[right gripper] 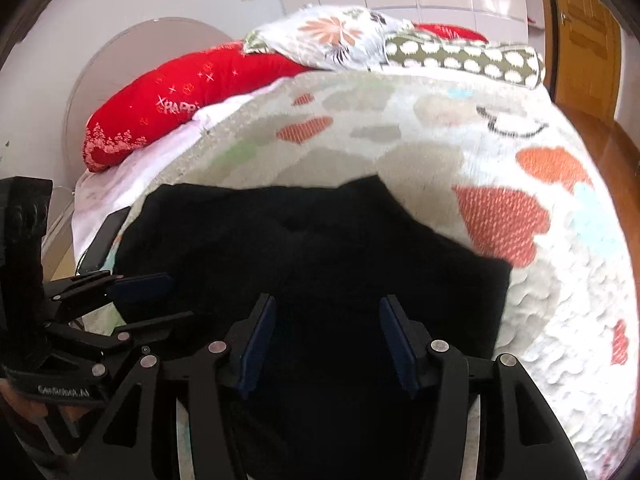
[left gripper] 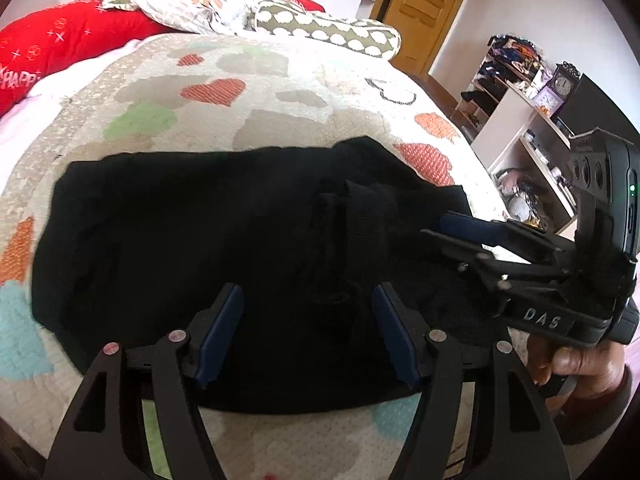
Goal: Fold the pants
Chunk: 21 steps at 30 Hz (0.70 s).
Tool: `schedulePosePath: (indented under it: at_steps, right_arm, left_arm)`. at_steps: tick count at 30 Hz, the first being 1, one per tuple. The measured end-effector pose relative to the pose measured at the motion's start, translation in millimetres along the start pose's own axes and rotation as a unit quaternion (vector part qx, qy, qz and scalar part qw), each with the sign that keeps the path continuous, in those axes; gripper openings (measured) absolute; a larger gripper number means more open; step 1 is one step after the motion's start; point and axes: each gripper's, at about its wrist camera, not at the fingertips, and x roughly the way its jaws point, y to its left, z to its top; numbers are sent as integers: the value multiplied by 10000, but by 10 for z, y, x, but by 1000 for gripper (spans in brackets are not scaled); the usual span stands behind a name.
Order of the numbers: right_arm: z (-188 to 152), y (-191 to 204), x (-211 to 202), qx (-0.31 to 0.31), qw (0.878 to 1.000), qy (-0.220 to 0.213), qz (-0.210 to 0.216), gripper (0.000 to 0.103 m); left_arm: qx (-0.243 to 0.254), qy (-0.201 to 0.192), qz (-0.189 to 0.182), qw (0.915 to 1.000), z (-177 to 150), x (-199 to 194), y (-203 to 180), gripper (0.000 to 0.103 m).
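On the quilted bed (left gripper: 280,92), black pants (left gripper: 200,248) lie in a soft, limp, light heap, likely best pinched at the edge toward three o'clock, while the left gripper (left gripper: 308,336) and right gripper (right gripper: 328,344) hover over them, both spread and empty.

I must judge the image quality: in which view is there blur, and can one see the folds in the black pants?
Left wrist view: mostly sharp, with fisheye bending at the edges; the black pants are so dark that only a few folds show. Right wrist view: the bedspread looks smeared by motion blur, and the pants are nearly featureless black. Both views: bright daylight, no strong glare.
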Motion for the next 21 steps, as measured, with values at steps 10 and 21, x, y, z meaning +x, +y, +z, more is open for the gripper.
schedulePosePath:
  at_steps: [10,21]
  right_arm:
    - [-151,1,191,-68,9992,334,-214,62]
    - [261,501,33,-317,9971,-105,690,72]
  left_arm:
    - [-384,-195,260,9987,-49,-242,330,70]
    - [-946,-319,347,9944,-127,-363,645,81]
